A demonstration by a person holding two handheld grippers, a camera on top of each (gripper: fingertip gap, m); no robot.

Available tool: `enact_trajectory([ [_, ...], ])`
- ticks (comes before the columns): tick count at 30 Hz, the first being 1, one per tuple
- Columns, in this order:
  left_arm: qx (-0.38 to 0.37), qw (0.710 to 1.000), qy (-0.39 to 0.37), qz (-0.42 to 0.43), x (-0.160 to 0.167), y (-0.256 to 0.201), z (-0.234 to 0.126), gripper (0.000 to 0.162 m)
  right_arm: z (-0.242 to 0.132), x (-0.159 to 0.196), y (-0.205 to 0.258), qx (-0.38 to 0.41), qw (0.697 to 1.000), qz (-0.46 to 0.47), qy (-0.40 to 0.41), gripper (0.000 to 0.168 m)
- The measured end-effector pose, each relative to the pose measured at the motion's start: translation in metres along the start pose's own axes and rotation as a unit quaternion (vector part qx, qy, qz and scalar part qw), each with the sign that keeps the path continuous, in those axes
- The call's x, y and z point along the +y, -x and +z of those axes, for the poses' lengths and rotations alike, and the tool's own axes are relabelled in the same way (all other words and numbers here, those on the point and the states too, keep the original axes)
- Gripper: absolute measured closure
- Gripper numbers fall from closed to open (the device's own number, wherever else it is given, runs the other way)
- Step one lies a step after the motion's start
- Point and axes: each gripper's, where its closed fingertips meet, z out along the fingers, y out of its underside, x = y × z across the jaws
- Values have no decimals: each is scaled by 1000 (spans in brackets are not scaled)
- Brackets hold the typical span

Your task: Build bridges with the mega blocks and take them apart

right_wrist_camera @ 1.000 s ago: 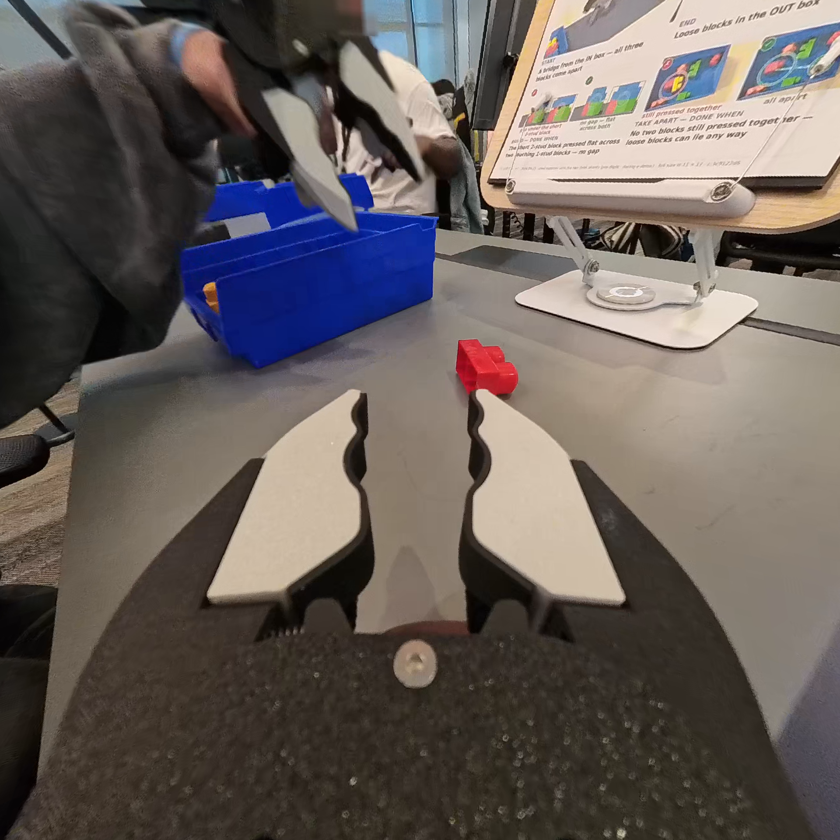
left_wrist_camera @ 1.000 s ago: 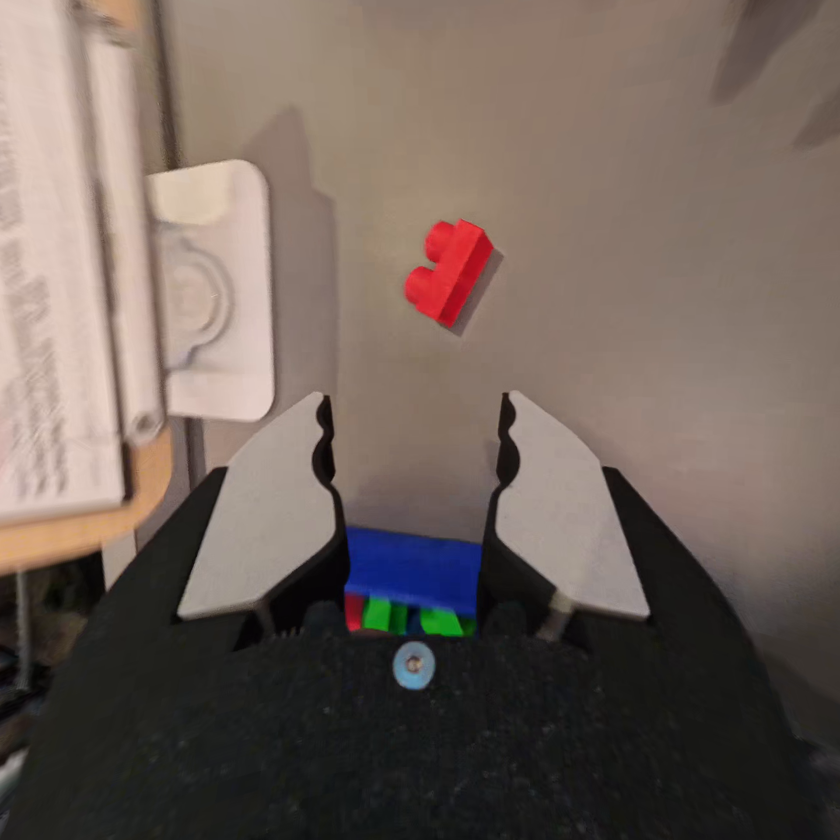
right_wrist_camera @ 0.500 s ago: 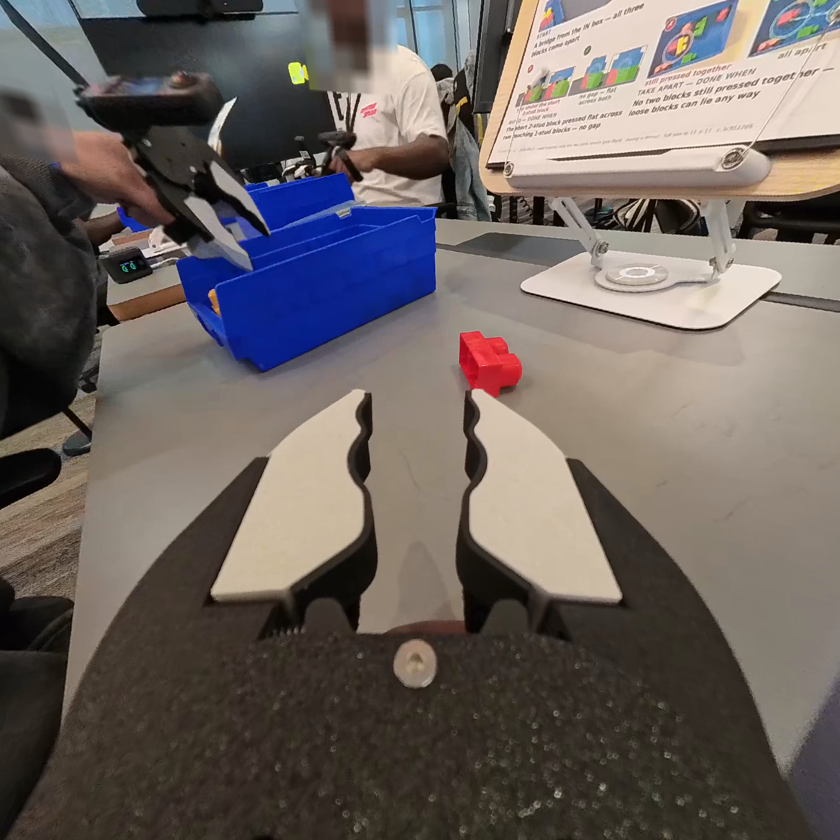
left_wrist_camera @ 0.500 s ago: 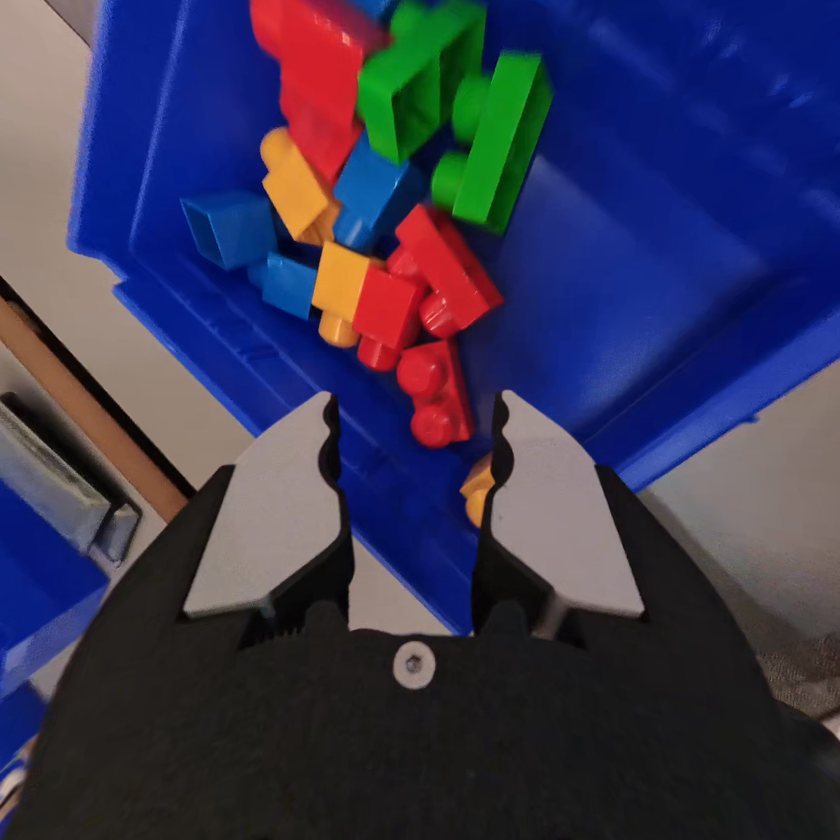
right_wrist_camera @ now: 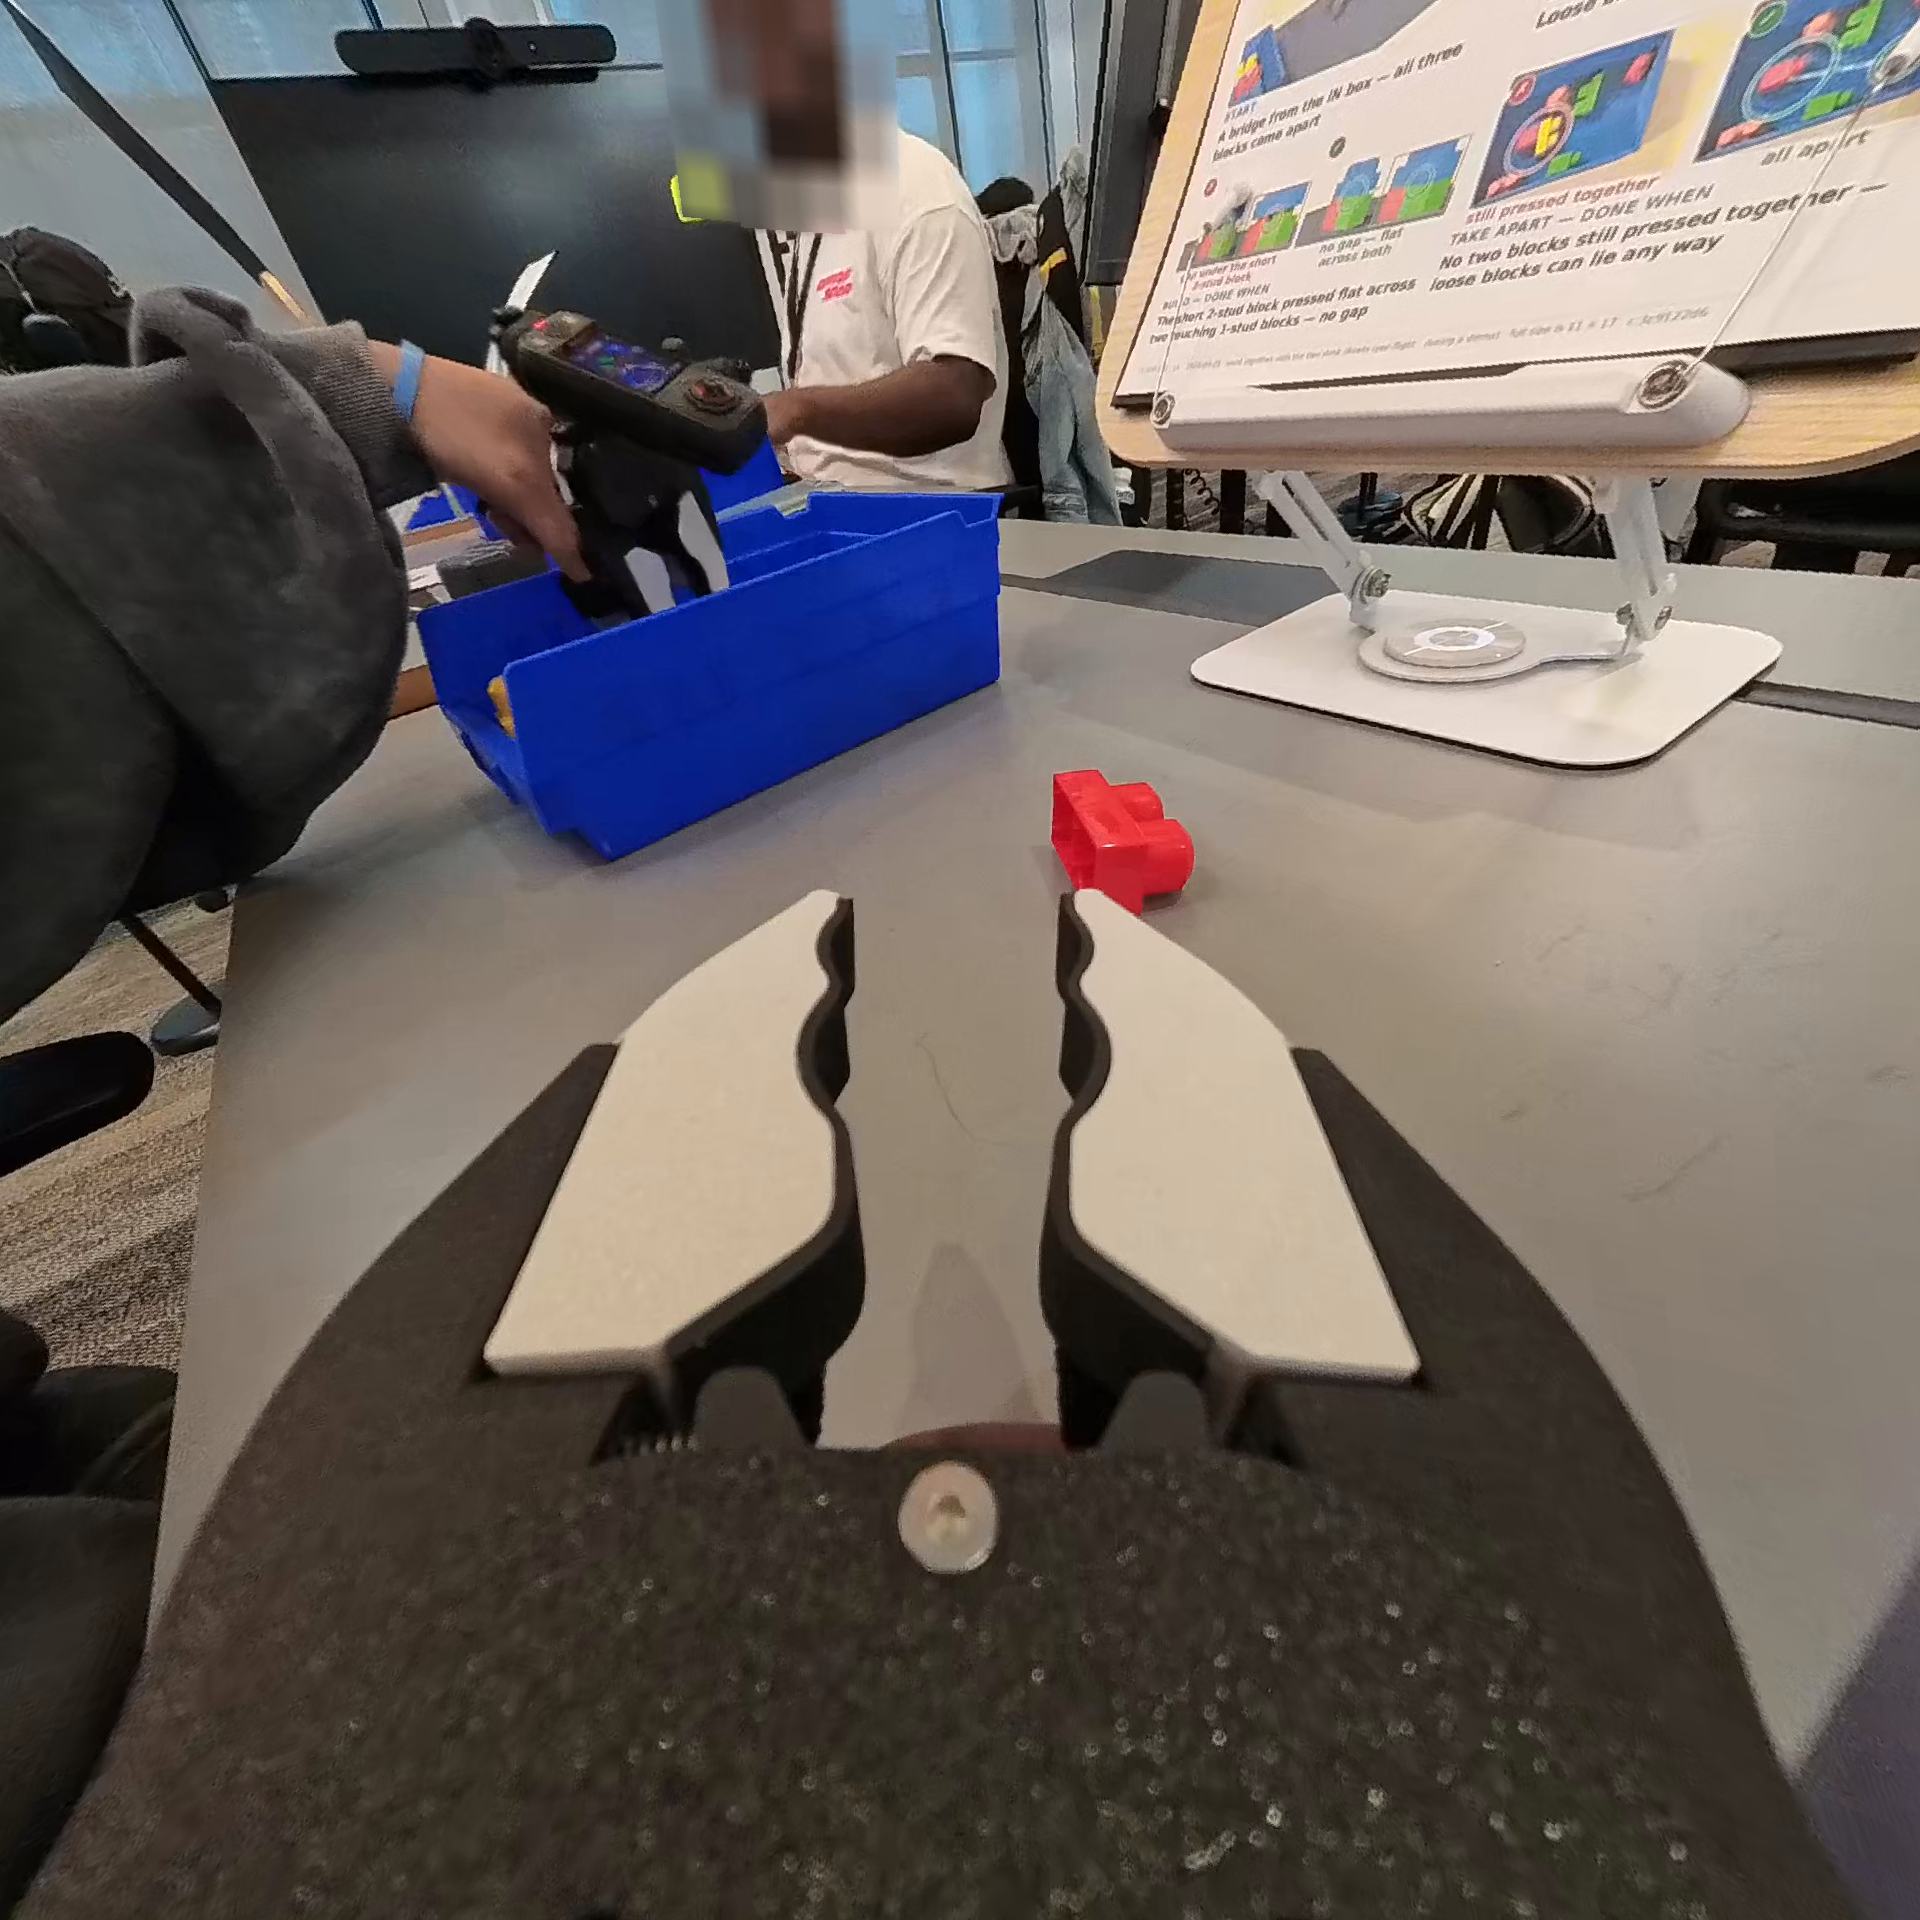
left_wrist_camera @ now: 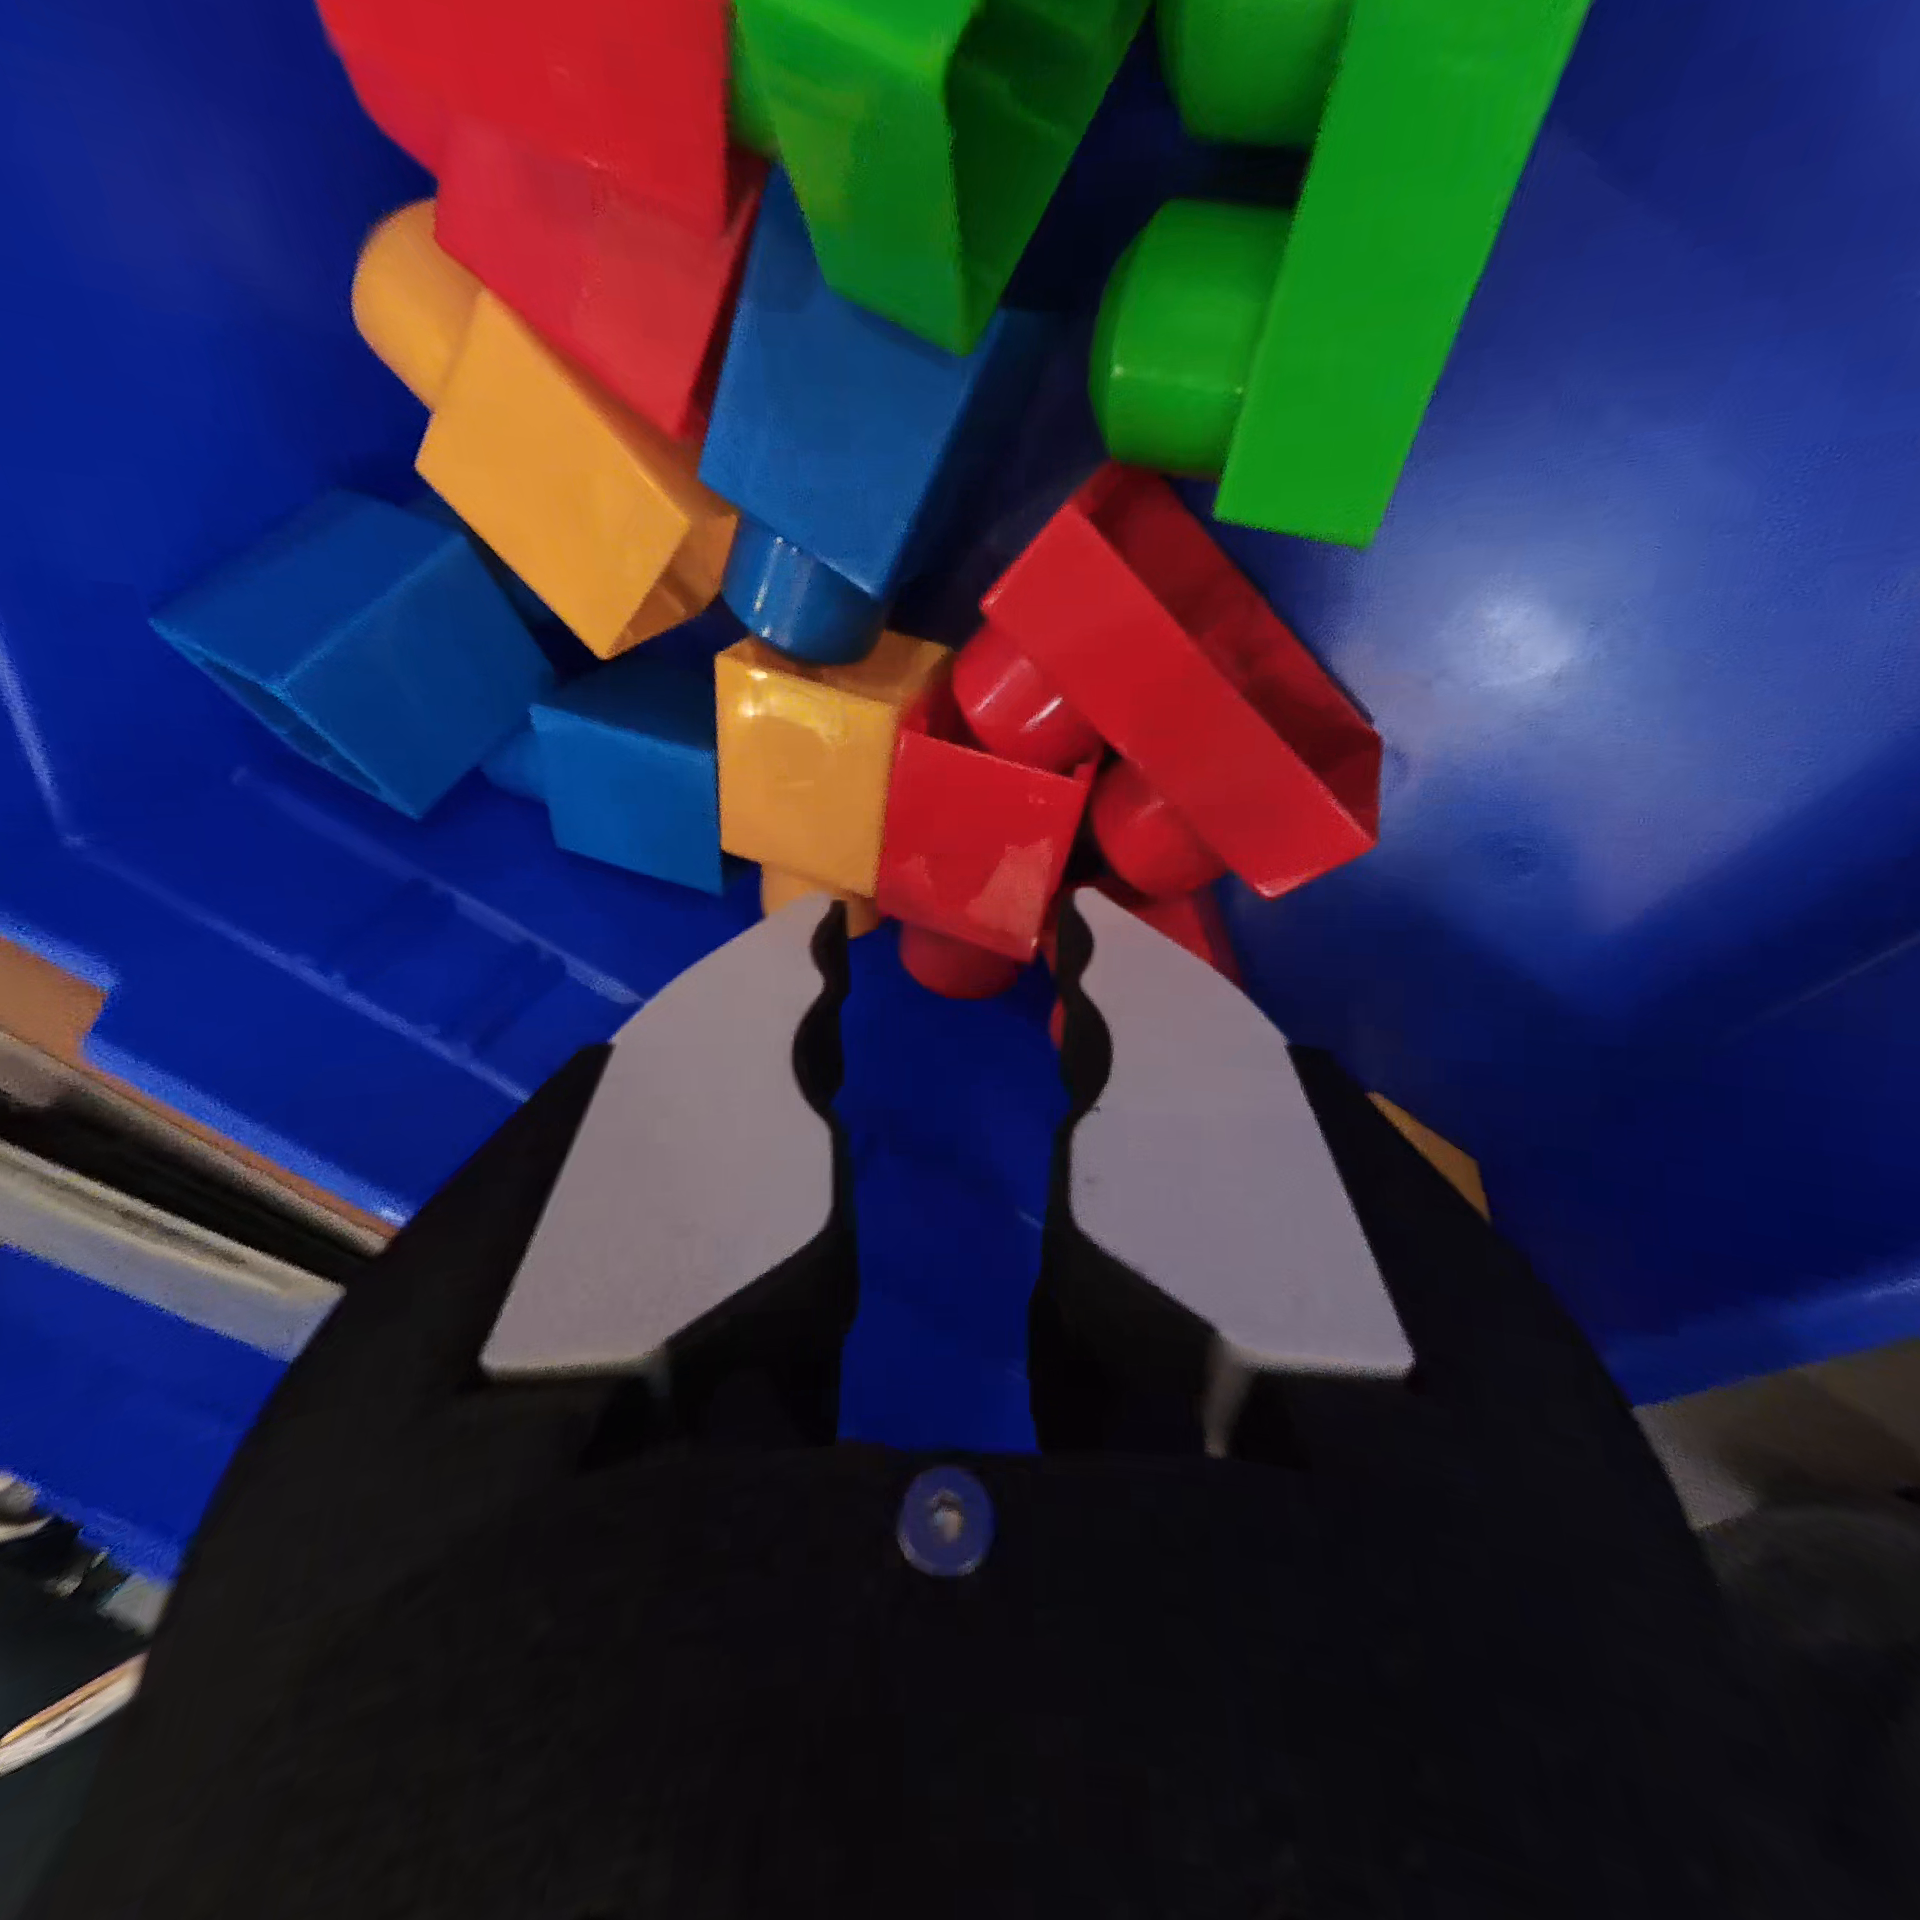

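My left gripper [left_wrist_camera: 951,914] is open and reaches down into a blue bin [left_wrist_camera: 1662,935] full of mega blocks. Its tips stand just short of a small red one-stud block [left_wrist_camera: 977,852] that sits beside an orange block [left_wrist_camera: 805,769]. Green [left_wrist_camera: 1340,312], blue [left_wrist_camera: 862,416] and other red blocks [left_wrist_camera: 1174,675] lie beyond. My right gripper [right_wrist_camera: 956,914] is open and empty over the grey table [right_wrist_camera: 1558,1039]. A red two-stud block [right_wrist_camera: 1117,836] lies on its side on the table just past the right fingertip. The left gripper [right_wrist_camera: 665,561] also shows inside the bin [right_wrist_camera: 727,686] in the right wrist view.
A white stand [right_wrist_camera: 1486,665] holding an instruction board [right_wrist_camera: 1507,208] sits at the table's back right. A person's grey sleeve [right_wrist_camera: 187,582] crosses the left side. Another person in a white shirt [right_wrist_camera: 894,343] sits behind the bin. The table's left edge is near the bin. One gripper's finger ends stand about 45 centimetres off the other's. Between my right fingertips and the red two-stud block [right_wrist_camera: 1117,836] there is roughly 15 centimetres.
My left gripper swung from above the red block on the table over to the bin and dropped in close to the blocks, jaws narrowing a little. My right gripper stayed nearly still.
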Motion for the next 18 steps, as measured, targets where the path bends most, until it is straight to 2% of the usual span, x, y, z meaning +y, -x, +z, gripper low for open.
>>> enact_trajectory([
  [8,2,1000,3,5,2,1,5,124,0,0,0,-3,1000,2,1,131],
  [13,7,1000,11,9,6,-3,5,119,0,0,0,-3,1000,5,1,131],
  [18,10,1000,2,26,-1,-10,4,120,0,1,0,-4,1000,7,1,131],
])
